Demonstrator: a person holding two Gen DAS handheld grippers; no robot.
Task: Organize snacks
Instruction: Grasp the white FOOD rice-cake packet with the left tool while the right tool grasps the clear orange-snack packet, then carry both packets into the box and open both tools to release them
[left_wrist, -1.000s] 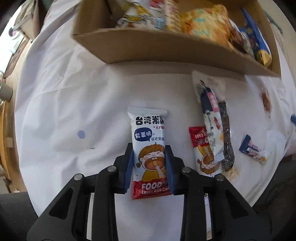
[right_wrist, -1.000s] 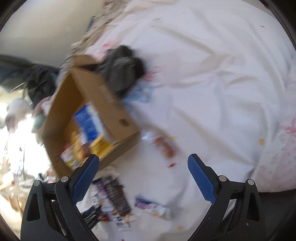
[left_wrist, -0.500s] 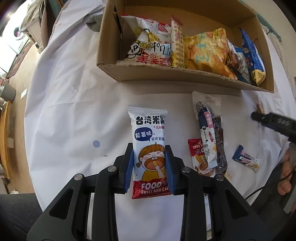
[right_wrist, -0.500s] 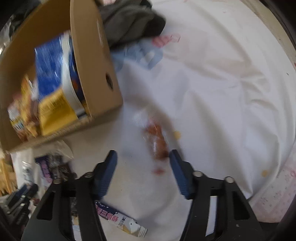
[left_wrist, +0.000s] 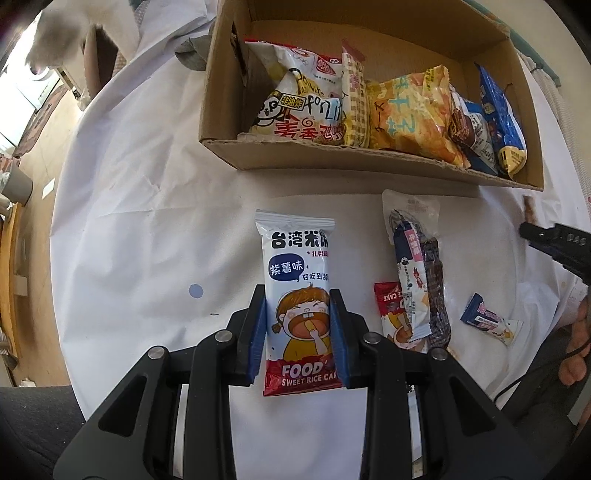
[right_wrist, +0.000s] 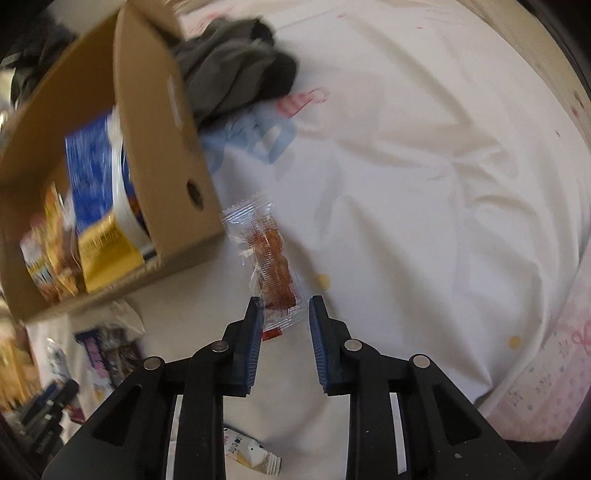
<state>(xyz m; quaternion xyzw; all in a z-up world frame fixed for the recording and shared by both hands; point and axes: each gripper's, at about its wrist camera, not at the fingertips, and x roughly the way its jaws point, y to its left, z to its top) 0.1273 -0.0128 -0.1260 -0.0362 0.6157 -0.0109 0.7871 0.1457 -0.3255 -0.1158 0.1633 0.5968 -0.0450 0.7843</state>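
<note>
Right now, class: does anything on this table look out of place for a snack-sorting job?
Yes. A crumpled grey cloth lies on the white sheet against the far side of the cardboard box. It is no snack, and it sits bunched beside the box wall.

A grey cloth (right_wrist: 236, 62) lies bunched on the white tablecloth (right_wrist: 424, 184), near pale blue fabric (right_wrist: 258, 140).

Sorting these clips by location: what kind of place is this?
Probably a home room, not a lab: a round table under a wrinkled white cloth, a cardboard box of snack bags, and crumpled grey clothing beside it.
</note>
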